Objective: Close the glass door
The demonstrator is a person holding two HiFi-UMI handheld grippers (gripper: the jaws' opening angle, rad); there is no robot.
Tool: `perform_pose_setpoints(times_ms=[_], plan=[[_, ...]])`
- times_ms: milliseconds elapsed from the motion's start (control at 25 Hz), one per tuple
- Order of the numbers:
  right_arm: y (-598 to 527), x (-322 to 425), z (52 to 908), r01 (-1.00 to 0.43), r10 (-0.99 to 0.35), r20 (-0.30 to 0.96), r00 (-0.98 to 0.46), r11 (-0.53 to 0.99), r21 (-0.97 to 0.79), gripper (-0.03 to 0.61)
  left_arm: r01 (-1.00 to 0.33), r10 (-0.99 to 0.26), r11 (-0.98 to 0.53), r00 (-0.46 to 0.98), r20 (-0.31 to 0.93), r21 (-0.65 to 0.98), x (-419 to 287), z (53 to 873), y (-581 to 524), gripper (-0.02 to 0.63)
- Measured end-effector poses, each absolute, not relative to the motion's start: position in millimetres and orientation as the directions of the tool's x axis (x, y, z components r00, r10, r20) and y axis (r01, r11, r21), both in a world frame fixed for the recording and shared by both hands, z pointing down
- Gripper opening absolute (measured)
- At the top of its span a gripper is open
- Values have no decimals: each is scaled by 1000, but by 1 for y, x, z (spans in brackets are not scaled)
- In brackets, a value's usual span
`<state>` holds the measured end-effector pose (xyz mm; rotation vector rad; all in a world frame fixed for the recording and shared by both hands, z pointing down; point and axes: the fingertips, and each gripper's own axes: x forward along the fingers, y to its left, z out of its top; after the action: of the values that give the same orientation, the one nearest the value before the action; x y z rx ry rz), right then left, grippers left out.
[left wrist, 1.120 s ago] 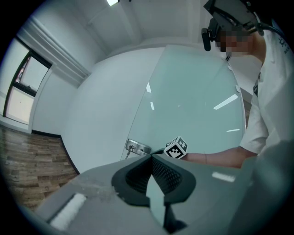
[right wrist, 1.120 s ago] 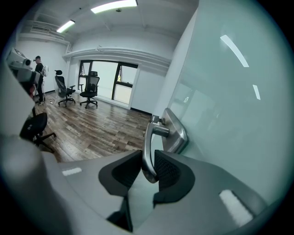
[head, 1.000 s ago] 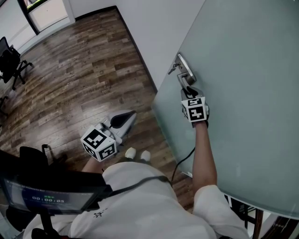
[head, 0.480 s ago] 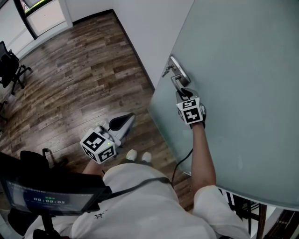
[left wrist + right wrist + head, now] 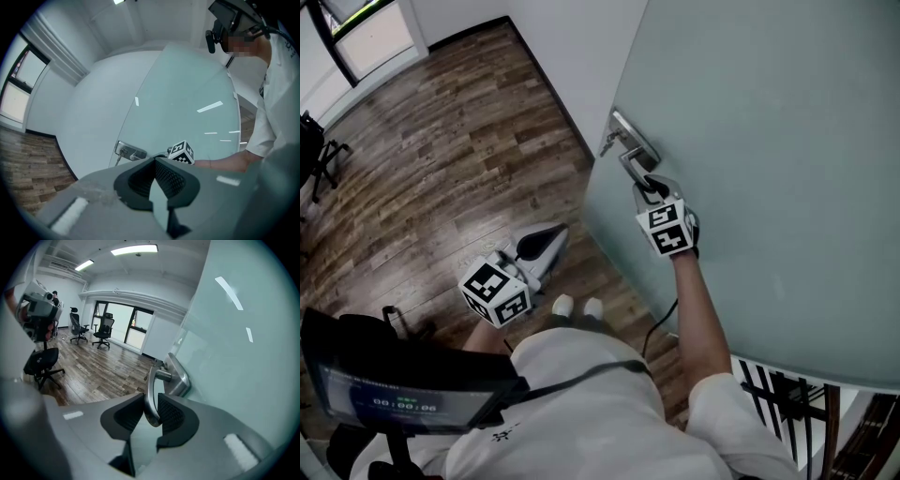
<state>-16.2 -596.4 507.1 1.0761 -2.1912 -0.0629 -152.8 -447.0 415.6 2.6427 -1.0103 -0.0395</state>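
The frosted glass door point(image 5: 769, 141) stands ajar beside the white wall point(image 5: 562, 56). Its metal lever handle point(image 5: 630, 164) hangs down from a plate at the door's edge. My right gripper point(image 5: 649, 187) reaches up to it, and in the right gripper view the handle point(image 5: 151, 399) sits between the ribbed pads, touched on both sides. Those jaws have just been opening a little, with the handle still between them. My left gripper point(image 5: 546, 242) hangs low over the wood floor, its jaws together and holding nothing. The left gripper view shows the door point(image 5: 187, 108) and the handle plate point(image 5: 130, 151) ahead.
Wood floor point(image 5: 441, 141) stretches to the left, with an office chair point(image 5: 314, 141) at the far left edge. Black bars point(image 5: 778, 394) show under the door's lower right. More chairs point(image 5: 89, 329) stand by a window in the right gripper view.
The door's handle edge has swung leftward in the head view, and my right gripper has gone with it on the handle. The left gripper has stayed in place.
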Motion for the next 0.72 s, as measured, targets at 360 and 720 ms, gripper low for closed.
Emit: perform_pose_setpoints(times_ms=[360, 720], plan=[[-570, -36, 512, -656, -694, 557, -456, 685, 317, 97, -685, -692, -668, 716, 93, 291, -155, 422, -411, 6], [-536, -55, 505, -643, -698, 538, -472, 690, 332, 98, -754, -767, -604, 638, 67, 258, -119, 409, -340, 6]])
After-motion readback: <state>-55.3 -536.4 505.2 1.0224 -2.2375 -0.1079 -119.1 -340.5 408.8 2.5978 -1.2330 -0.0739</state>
